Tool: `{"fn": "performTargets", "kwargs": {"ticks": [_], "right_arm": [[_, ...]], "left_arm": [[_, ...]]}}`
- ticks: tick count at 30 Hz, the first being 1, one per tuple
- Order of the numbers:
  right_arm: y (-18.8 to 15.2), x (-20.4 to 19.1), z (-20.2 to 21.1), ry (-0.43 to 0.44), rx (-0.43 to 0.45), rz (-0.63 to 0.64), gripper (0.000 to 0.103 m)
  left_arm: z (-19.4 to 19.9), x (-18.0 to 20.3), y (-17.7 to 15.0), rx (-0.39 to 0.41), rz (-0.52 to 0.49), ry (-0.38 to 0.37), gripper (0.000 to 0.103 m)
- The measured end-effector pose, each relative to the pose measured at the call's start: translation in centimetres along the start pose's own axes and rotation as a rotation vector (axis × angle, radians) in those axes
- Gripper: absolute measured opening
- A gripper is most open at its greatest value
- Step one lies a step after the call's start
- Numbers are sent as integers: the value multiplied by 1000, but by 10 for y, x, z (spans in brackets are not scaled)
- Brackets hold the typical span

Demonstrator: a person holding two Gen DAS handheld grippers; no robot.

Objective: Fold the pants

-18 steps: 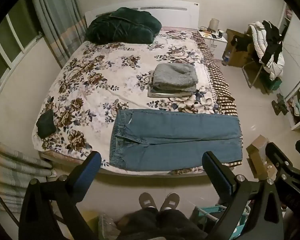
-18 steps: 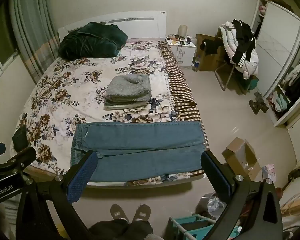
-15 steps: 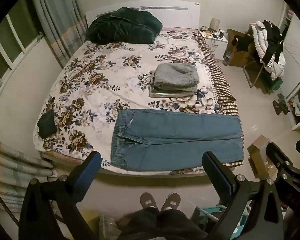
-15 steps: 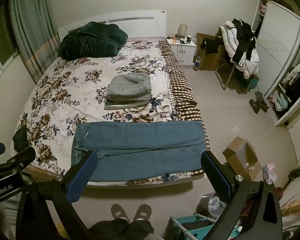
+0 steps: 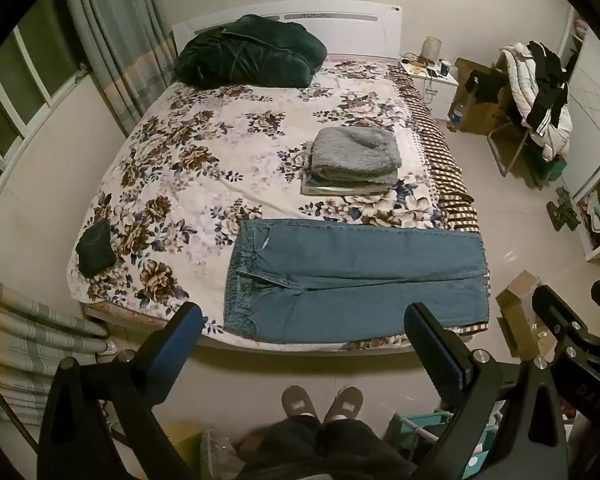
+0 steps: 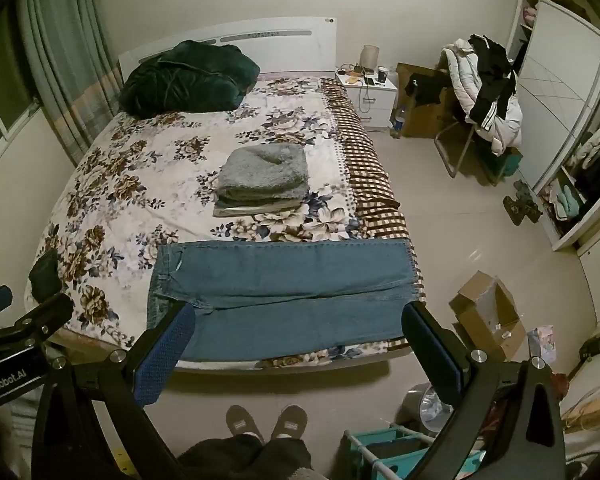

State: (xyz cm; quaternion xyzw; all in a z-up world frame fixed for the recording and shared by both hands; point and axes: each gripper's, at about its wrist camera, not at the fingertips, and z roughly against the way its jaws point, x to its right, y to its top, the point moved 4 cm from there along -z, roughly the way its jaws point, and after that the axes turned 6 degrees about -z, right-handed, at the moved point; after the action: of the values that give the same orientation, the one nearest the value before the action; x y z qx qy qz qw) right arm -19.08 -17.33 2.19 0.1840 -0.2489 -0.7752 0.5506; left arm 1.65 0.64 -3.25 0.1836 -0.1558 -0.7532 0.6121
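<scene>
Cardboard box [image 6: 488, 316] holds perhaps paper scraps; both grippers' jaws wide, empty.

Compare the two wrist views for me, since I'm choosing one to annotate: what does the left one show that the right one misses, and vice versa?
Only the left wrist view shows the striped bedding piled on the floor left of the bed. Only the right wrist view shows the bin on the floor and the wardrobe door. Both show the jeans spread flat across the bed's foot, the grey stack, the box, the slippers, and both hand-held grippers open and empty.
</scene>
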Motion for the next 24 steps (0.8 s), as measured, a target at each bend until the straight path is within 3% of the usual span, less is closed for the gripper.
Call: {"fn": "performTargets", "kwargs": {"ticks": [24], "right_arm": [[12,-13,-4,-4,-7,2,103]], "left_arm": [[-2,-9,3,5,1,3,103]]}}
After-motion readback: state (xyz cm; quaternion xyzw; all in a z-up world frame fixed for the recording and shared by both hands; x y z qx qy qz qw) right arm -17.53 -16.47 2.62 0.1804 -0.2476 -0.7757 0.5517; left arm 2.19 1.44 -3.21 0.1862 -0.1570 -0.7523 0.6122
